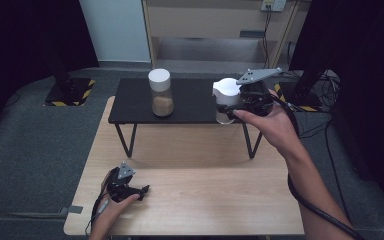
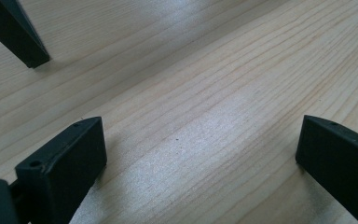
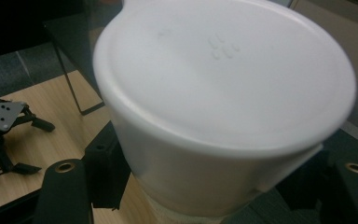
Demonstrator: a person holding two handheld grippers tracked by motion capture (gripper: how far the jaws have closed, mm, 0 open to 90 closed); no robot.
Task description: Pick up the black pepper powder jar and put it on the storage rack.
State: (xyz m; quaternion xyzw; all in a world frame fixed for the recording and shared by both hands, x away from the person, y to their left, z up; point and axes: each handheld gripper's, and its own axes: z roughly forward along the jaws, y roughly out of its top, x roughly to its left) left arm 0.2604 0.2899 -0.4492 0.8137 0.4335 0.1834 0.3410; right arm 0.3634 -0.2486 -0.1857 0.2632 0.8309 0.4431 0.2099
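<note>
A jar with a white lid is held over the right end of the black shelf, my right gripper shut on its body just under the lid. In the right gripper view the white lid looms close and tilted, with the black jaws of that gripper pressed against either side below it. A second white-lidded jar with brown contents stands upright on the shelf's left part. My left gripper rests low on the wooden table at the front left. Its jaws are open over bare wood.
The shelf stands on thin black legs at the table's far side. Wooden cabinets stand behind. The left gripper lies on the table in the right gripper view. Dark floor surrounds the table.
</note>
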